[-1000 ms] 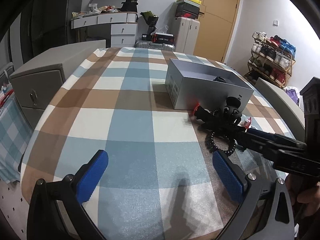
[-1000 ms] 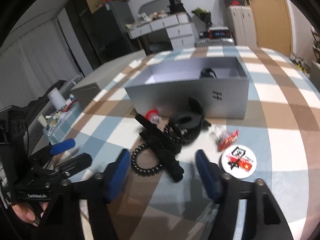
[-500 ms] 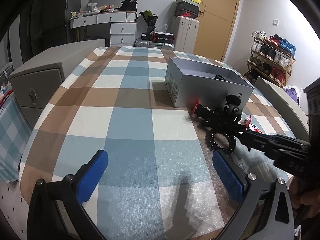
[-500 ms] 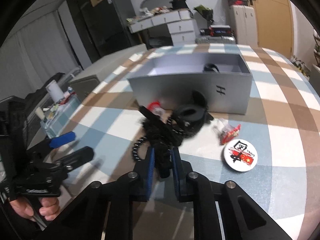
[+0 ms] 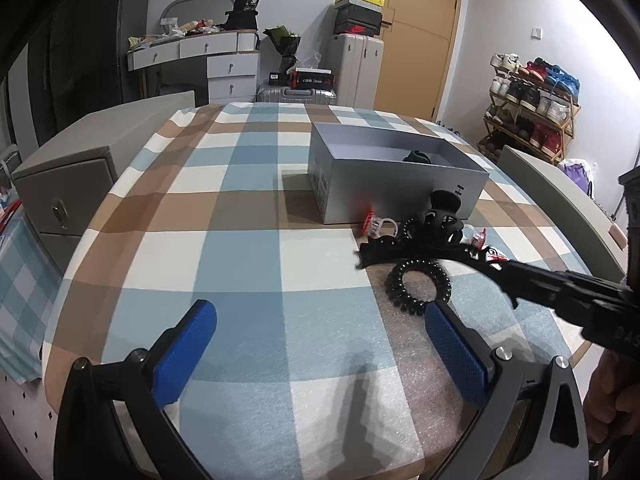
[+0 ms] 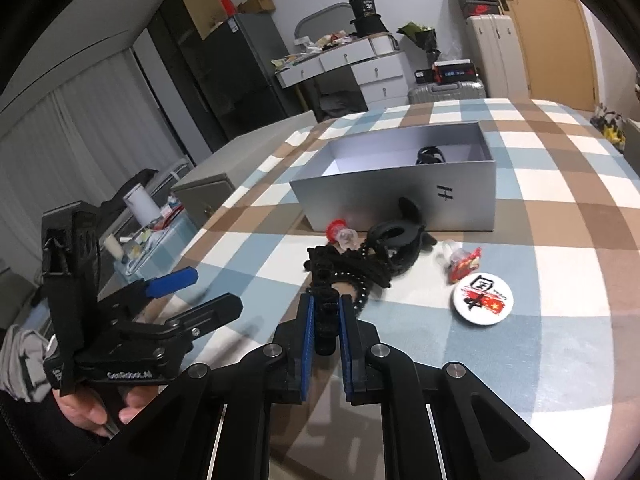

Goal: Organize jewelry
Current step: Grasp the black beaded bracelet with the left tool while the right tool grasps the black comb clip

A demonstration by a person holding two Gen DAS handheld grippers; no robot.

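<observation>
Right gripper (image 6: 326,320): pads closed on one end of black hair band (image 6: 325,280), now raised off the checked tablecloth (image 5: 240,260), formerly lying among the clutter; left gripper (image 5: 320,344): jaws wide apart, empty; spiral hair tie (image 5: 418,286) beneath the band; silver box (image 6: 400,188) behind, front marked "H"; round badge (image 6: 482,298) rightward.

Pale walls enclose the room. A wooden door (image 5: 416,36) stands behind white suitcases (image 5: 358,68), a white drawer desk (image 5: 208,60) left, a shoe rack (image 5: 532,108) right, curtains (image 6: 72,140) beside dark cabinets (image 6: 224,64).
</observation>
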